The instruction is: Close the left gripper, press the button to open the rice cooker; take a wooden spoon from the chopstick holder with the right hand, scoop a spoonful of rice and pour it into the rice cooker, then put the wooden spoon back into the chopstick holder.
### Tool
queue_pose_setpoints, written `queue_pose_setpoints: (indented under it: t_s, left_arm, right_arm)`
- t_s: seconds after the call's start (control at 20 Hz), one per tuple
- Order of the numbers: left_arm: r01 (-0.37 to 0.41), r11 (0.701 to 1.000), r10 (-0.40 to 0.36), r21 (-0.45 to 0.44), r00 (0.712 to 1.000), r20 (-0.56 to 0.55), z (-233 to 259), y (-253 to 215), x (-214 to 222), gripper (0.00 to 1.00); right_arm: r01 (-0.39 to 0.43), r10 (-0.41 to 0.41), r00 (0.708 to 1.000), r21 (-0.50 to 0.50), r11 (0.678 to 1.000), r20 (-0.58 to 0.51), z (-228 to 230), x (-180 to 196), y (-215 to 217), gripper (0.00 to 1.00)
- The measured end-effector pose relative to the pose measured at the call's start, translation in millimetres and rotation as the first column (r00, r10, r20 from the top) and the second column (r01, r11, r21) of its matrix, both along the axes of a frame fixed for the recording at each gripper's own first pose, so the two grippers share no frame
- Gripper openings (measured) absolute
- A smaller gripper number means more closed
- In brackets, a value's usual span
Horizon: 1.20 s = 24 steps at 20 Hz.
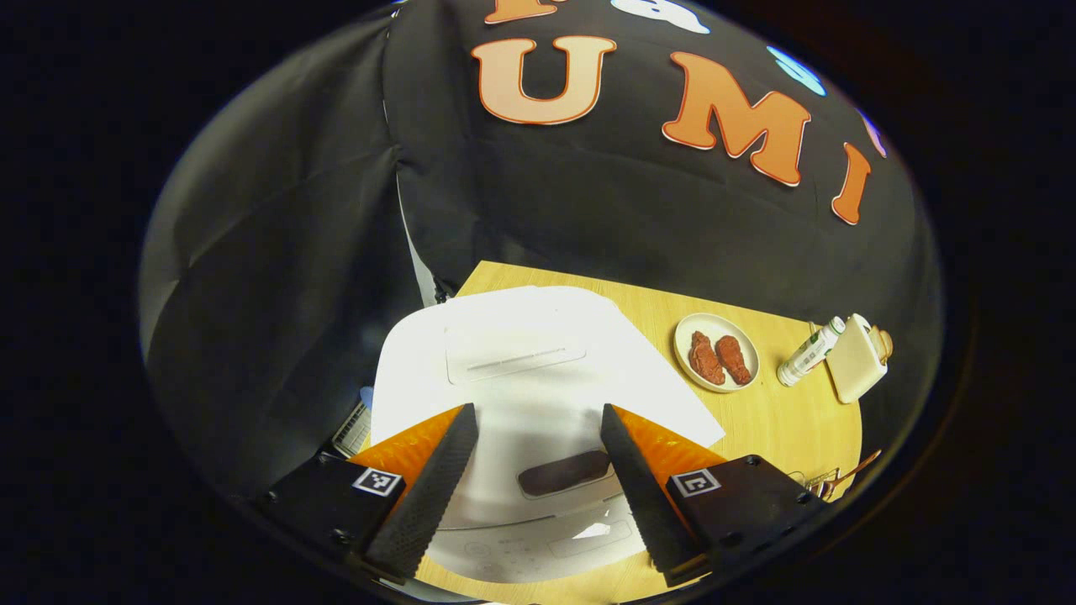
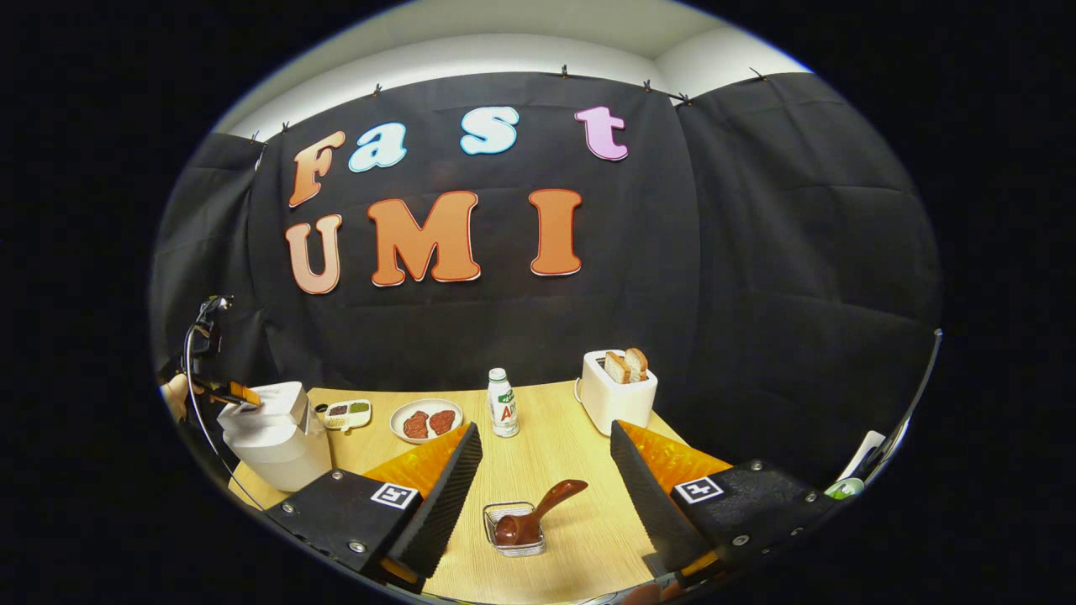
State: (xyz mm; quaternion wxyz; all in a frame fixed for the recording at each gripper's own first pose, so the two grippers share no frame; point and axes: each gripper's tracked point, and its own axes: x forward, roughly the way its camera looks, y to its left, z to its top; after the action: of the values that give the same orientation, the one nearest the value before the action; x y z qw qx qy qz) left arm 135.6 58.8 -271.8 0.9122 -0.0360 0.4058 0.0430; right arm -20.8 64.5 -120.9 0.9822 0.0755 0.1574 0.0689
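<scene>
The white rice cooker (image 1: 521, 370) sits right below my left gripper (image 1: 536, 409), lid down. The gripper is open, and its jaws straddle the dark button (image 1: 563, 473) on the cooker's front without touching it. In the right gripper view the cooker (image 2: 273, 437) stands at the table's far left, with the left gripper (image 2: 225, 391) hovering over it. My right gripper (image 2: 545, 426) is open and holds nothing. Just ahead of it is a small wire chopstick holder (image 2: 514, 531). The brown wooden spoon (image 2: 538, 508) rests in it, handle slanting up to the right.
On the wooden table (image 2: 572, 454) stand a plate of red meat pieces (image 2: 426, 420), a small divided dish (image 2: 346, 413), a white bottle (image 2: 503, 403) and a white toaster with bread (image 2: 618, 391). The plate (image 1: 716, 351) lies right of the cooker.
</scene>
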Motion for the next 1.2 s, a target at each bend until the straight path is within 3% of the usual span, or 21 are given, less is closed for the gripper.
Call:
queue_pose_setpoints:
  t_s: [0.3,0.45,0.7,1.0,1.15,1.2]
  left_arm:
    - [-0.002,1.0,0.002,0.021,1.0,0.018,-21.0,-1.6,-12.2,1.0]
    - [0.023,0.999,-0.025,0.037,0.998,0.054,-18.1,-2.9,-8.0,1.0]
    - [0.056,0.998,-0.056,0.0,0.997,0.048,2.8,-5.8,-38.6,1.0]
    - [0.094,0.994,-0.105,0.051,0.952,0.286,126.9,0.1,-41.0,1.0]
    - [0.085,0.995,-0.099,0.052,0.899,0.427,200.5,-0.1,-52.1,1.0]
    - [0.082,0.995,-0.1,0.058,0.878,0.468,223.4,-1.2,-56.0,1.0]
  right_arm:
    - [0.01,-0.01,1.0,0.01,1.0,-0.015,-6.4,-0.7,-3.7,0.95]
    - [-0.001,0.002,1.0,0.033,0.999,-0.019,-7.9,-1.6,3.7,0.95]
    - [-0.008,0.007,1.0,0.03,1.0,0.02,12.3,2.5,-0.3,0.95]
    - [-0.002,0.001,0.997,0.016,1.0,0.079,48.7,14.5,-15.5,0.95]
    - [0.001,-0.001,0.993,0.002,1.0,0.122,70.1,17.7,-18.5,0.95]
    - [-0.001,0.001,0.991,-0.002,1.0,0.136,77.2,17.7,-18.1,1.0]
